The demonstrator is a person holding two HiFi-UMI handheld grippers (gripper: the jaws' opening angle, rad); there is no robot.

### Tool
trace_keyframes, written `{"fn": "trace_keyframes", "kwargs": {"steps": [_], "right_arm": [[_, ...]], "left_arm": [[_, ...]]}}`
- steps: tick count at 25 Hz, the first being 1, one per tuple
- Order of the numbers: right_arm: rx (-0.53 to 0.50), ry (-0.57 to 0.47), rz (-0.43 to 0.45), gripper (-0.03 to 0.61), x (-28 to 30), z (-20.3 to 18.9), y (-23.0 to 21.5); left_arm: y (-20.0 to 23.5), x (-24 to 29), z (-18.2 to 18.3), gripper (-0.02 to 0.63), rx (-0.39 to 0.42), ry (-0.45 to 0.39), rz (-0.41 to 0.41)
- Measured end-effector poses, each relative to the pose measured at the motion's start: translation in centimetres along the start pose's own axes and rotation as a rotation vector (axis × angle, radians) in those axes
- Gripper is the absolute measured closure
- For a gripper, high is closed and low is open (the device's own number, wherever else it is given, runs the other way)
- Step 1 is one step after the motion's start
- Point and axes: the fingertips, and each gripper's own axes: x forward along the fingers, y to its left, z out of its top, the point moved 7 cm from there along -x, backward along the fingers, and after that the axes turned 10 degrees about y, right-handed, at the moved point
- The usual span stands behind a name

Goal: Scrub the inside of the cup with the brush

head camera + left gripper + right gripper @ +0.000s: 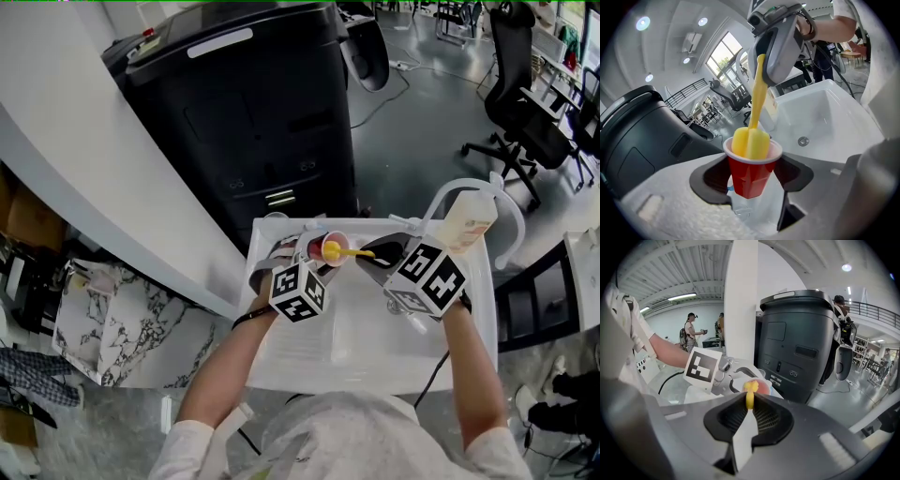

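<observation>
Over the sink (469, 323), the L gripper (300, 261) is clamped on the cup (751, 172), pads pressed to its red sides. The cup is upright, mouth up, clear of the basin floor. The R gripper (373, 253) jaws are closed tight on the brush (751, 142) handle, w/ the thin yellow stem pinched betw. the pads. The foam head sits inside the cup, its top half above the rim, and the handle slants up to the R gripper. The grippers are near each other at the sink's far side. The drain (803, 141) shows below. A bottle (469, 223) is at the far right edge. A black machine (253, 103) is behind the sink.
</observation>
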Motion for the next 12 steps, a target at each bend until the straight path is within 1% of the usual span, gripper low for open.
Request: {"fn": "trace_keyframes", "kwargs": {"steps": [12], "right_arm": [[0.017, -0.022, 0.013, 0.545, -0.9, 0.3, -1.2]], "left_arm": [[-0.2, -0.4, 0.2, 0.331, 0.016, -0.013, 0.002]]}}
